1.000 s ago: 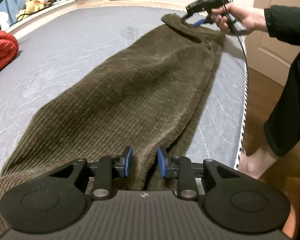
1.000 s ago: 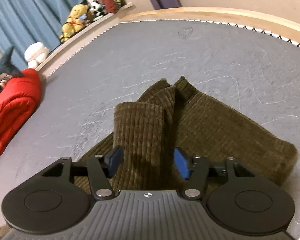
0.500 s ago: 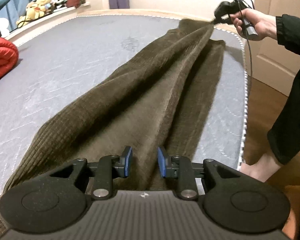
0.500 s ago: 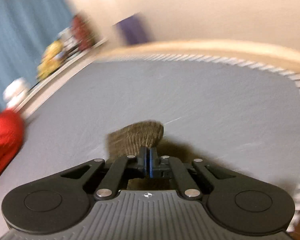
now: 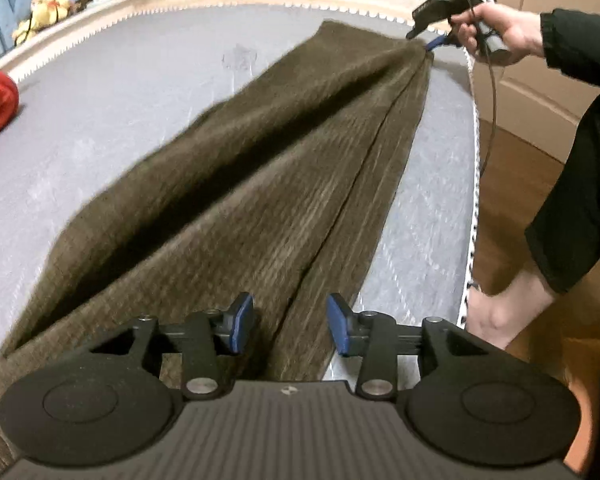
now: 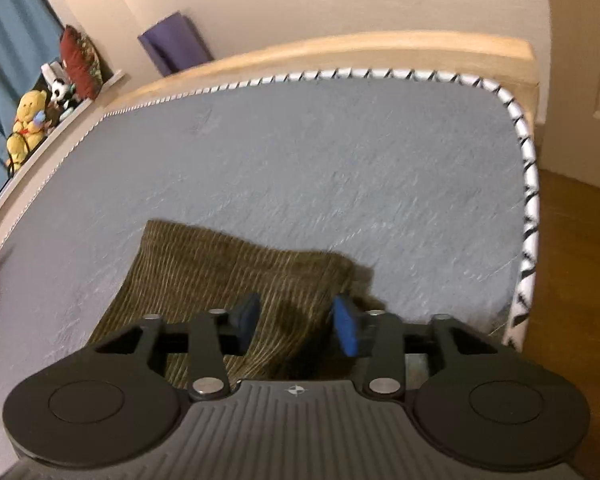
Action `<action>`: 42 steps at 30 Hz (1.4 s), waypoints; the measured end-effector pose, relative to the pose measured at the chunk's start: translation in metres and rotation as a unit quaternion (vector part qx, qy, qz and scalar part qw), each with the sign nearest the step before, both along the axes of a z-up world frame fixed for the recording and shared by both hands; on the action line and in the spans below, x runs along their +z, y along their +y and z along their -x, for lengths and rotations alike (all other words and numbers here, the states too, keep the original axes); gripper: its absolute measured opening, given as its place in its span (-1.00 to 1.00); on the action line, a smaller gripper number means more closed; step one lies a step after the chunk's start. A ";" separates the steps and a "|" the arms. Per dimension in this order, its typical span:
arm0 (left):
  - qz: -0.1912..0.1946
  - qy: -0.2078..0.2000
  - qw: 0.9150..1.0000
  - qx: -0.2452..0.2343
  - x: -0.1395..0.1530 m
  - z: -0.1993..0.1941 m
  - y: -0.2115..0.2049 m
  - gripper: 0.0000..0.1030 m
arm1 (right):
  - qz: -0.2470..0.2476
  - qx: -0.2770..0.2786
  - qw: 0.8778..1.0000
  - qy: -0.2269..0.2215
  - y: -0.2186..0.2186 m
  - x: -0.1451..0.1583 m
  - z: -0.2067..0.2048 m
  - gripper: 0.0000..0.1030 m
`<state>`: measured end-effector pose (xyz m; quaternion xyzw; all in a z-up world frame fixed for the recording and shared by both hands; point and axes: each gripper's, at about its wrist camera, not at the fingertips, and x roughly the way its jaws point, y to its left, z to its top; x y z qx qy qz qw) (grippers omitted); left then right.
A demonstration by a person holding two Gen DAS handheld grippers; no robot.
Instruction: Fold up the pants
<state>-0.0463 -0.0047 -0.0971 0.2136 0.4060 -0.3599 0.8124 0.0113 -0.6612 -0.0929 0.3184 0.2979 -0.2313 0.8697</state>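
Left wrist view: pants (image 5: 260, 184) stretched along the mattress's (image 5: 100, 120) right edge; left claw (image 5: 287, 329) and right claw (image 6: 296, 326) opening, fabric between unclamped pads; bare mattress lies leftward.

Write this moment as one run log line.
task: fold pants | brown corduroy pants: stretched lengthwise on mattress | left gripper: opening | right gripper: opening

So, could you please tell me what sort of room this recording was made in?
Most likely a bedroom. The pants lie on a bare grey mattress in a wooden bed frame, with stuffed toys on a ledge beside blue curtains.
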 end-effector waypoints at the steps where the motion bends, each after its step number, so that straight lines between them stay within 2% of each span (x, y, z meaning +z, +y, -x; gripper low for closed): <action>1: -0.014 -0.002 1.000 -0.005 -0.006 0.001 -0.002 -0.12 | 0.002 0.001 1.000 0.005 -0.001 -0.002 -0.002 -0.12; 3: -0.031 -0.014 0.999 -0.013 -0.011 0.003 -0.004 -0.12 | 0.008 0.001 1.000 0.009 0.002 -0.005 -0.005 -0.12; 5: -0.027 -0.008 1.000 -0.003 -0.012 -0.002 -0.001 -0.19 | 0.011 -0.001 1.000 0.007 0.002 -0.005 -0.007 -0.12; 6: -0.025 -0.006 1.000 0.006 -0.011 -0.005 0.001 -0.40 | 0.011 -0.001 1.000 0.008 0.001 -0.006 -0.009 -0.12; 7: -0.028 -0.007 0.999 0.016 -0.011 -0.009 0.003 -0.49 | 0.010 -0.001 1.000 0.007 0.002 -0.006 -0.010 -0.12; 10: -0.024 0.002 0.999 0.037 -0.011 -0.017 0.011 -0.49 | 0.007 -0.002 1.000 0.007 0.003 -0.008 -0.008 -0.12; 12: -0.031 0.004 0.999 0.026 -0.014 -0.016 0.011 -0.48 | 0.006 -0.001 1.000 0.009 0.002 -0.009 -0.009 -0.12; 15: -0.055 -0.024 0.998 0.001 -0.015 -0.006 0.004 -0.44 | 0.004 0.002 1.000 0.013 0.003 -0.011 -0.011 -0.12; 17: -0.054 -0.023 0.998 0.002 -0.014 -0.008 0.005 -0.46 | 0.005 0.002 1.000 0.014 0.003 -0.011 -0.012 -0.12; 18: -0.053 -0.022 0.998 0.007 -0.013 -0.010 0.007 -0.71 | 0.006 0.002 1.000 0.015 0.003 -0.010 -0.013 -0.12; 19: -0.050 -0.025 0.998 0.011 -0.009 -0.012 0.009 -0.86 | 0.007 0.003 1.000 0.015 0.004 -0.010 -0.013 -0.12; 20: -0.042 -0.035 0.998 0.017 -0.002 -0.013 0.013 -0.86 | 0.008 0.006 1.000 0.017 0.004 -0.010 -0.014 -0.26; 21: -0.026 -0.049 0.998 0.027 0.010 -0.013 0.018 -0.87 | 0.010 0.010 1.000 0.018 0.005 -0.009 -0.014 -0.68; 23: 0.025 -0.061 0.997 0.043 0.042 -0.014 0.038 -0.88 | 0.005 0.002 1.000 -0.006 0.003 0.001 -0.009 -0.81; 26: 0.082 -0.058 0.994 0.042 0.074 -0.006 0.068 -0.88 | 0.004 -0.009 0.998 -0.062 0.007 0.036 0.007 -0.87; 27: 0.087 -0.040 0.995 0.026 0.073 -0.002 0.073 -0.88 | 0.006 -0.014 0.998 -0.066 0.010 0.044 0.012 -0.87; 28: 0.084 -0.015 0.996 0.007 0.066 0.001 0.074 -0.88 | 0.000 -0.027 0.998 -0.051 0.012 0.046 0.015 -0.87; 29: 0.062 0.013 0.998 -0.012 0.052 0.003 0.069 -0.88 | -0.004 -0.040 0.999 -0.023 0.012 0.042 0.016 -0.87; 31: -0.024 0.044 0.998 -0.049 0.018 0.012 0.048 -0.84 | -0.020 -0.061 0.996 0.060 0.010 0.016 0.012 -0.87; 32: -0.049 0.041 0.996 -0.061 0.010 0.016 0.041 -0.84 | -0.030 -0.073 0.993 0.090 0.008 0.005 0.010 -0.85; 33: -0.051 0.033 0.996 -0.069 0.011 0.019 0.038 -0.81 | -0.040 -0.088 0.990 0.101 0.005 -0.003 0.011 -0.80; 34: -0.028 0.031 0.997 -0.066 0.020 0.018 0.041 -0.76 | -0.037 -0.099 0.990 0.098 0.005 -0.003 0.012 -0.74; 35: 0.013 0.031 0.998 -0.055 0.033 0.014 0.048 -0.70 | -0.017 -0.104 0.990 0.093 0.009 0.005 0.012 -0.73; 37: 0.089 0.023 0.995 -0.028 0.058 0.008 0.063 -0.28 | 0.042 -0.108 0.991 0.067 0.028 0.025 0.011 -0.65; 38: 0.113 0.013 0.993 -0.014 0.066 0.006 0.070 -0.20 | 0.066 -0.109 0.990 0.055 0.037 0.034 0.010 -0.53; 40: 0.126 -0.004 0.992 0.016 0.073 0.002 0.076 -0.15 | 0.124 -0.098 0.987 0.021 0.061 0.050 0.004 -0.38; 42: 0.114 -0.018 0.992 0.055 0.071 -0.005 0.076 -0.15 | 0.149 -0.057 0.987 -0.011 0.082 0.058 -0.006 -0.31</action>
